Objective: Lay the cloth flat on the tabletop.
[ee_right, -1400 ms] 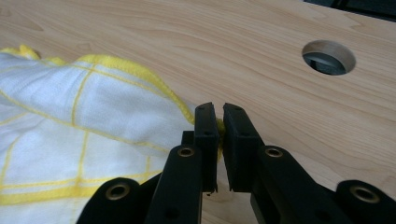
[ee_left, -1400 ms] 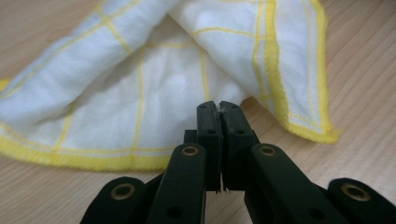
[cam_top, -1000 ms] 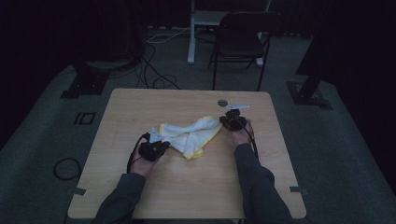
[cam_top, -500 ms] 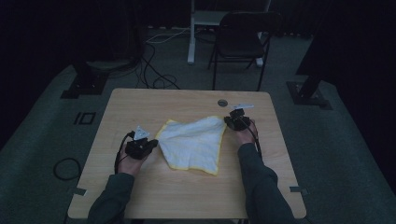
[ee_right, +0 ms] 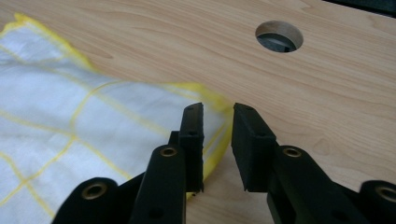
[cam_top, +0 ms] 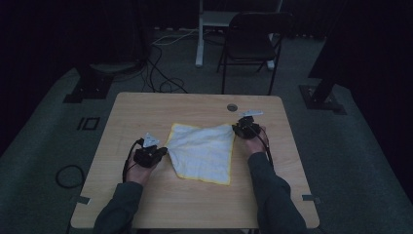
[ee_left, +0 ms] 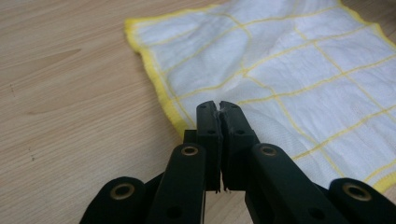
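Left gripper view: left gripper (ee_left: 219, 106) (jaws closed) pinches cloth (ee_left: 299, 74).

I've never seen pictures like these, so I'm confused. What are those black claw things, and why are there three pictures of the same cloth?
Those claws are grippers, tools with two black jaws. A person sits at the wooden table and holds one in each hand. The picture from high up comes from a camera above the table: you see the left gripper and the right gripper at two corners of a white cloth with yellow lines and a yellow edge, spread flat. The other two pictures come from small cameras riding on the grippers, looking along their jaws. In the left gripper view, the jaws are pinched shut on the cloth's corner. In the right gripper view, the jaws have just been opening: there is a gap between them, and the cloth's corner lies loose there. The round hole is simply part of the table.
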Demonstrator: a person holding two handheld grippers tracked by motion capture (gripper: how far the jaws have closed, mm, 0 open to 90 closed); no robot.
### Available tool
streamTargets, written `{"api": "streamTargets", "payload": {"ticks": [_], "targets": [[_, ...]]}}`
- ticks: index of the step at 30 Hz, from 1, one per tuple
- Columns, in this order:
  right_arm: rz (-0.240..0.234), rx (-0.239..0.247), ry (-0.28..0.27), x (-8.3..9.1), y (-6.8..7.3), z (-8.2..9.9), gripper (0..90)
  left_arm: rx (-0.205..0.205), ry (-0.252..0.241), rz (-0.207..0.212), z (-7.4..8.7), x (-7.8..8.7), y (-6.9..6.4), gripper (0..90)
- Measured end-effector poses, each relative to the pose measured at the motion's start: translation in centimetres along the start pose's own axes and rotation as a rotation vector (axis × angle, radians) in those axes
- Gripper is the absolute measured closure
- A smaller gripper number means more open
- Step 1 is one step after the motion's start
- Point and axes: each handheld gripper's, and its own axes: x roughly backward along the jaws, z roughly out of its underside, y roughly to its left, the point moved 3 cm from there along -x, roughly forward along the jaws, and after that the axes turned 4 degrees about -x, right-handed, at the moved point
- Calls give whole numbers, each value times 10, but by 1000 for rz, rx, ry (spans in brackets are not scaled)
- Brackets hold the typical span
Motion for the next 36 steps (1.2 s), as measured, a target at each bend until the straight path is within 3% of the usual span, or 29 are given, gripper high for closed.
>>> {"api": "streamTargets", "payload": {"ticks": [6, 16, 36], "targets": [[-32, 13, 3, 5, 7, 14, 695, -4, -2, 6, -2, -3, -4, 879], [-89, 79, 11, 16, 28, 42, 674, -14, -8, 31, -11, -10, -12, 879], [-129, 101, 7, 22, 42, 49, 670, -85, -20, 95, -61, -56, -51, 883]]}}
